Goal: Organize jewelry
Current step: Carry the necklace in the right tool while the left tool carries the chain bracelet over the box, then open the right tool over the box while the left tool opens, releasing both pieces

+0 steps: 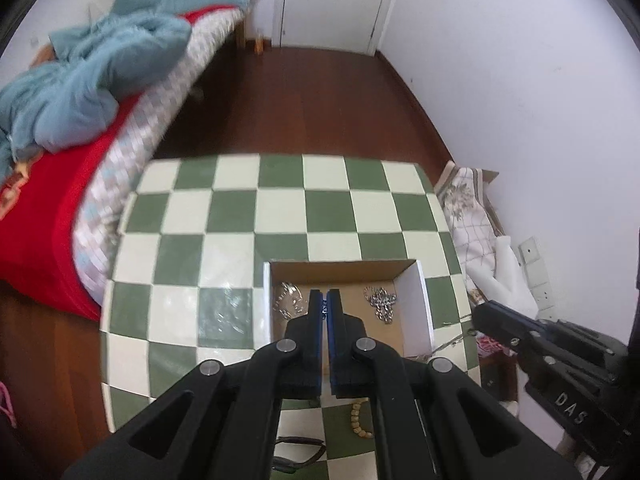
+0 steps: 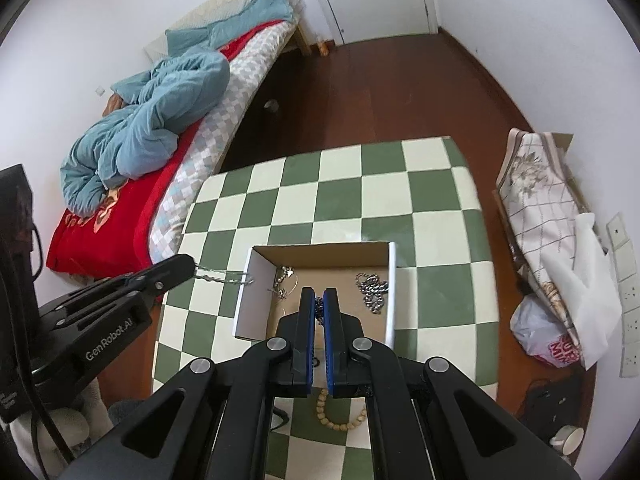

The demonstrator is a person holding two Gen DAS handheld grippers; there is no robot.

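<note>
Your right gripper is closed on a thin dark chain, holding it over the shallow open cardboard box just ahead, where a chunky silver chain lies to its right. Your left gripper pinches a thin silver chain that stretches toward the box's left wall, and a ring of wooden beads lies on the green-and-white checkered table below the right gripper.

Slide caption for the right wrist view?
Right gripper pinches a dark chain over the box; left gripper holds a silver chain beside it.
</note>
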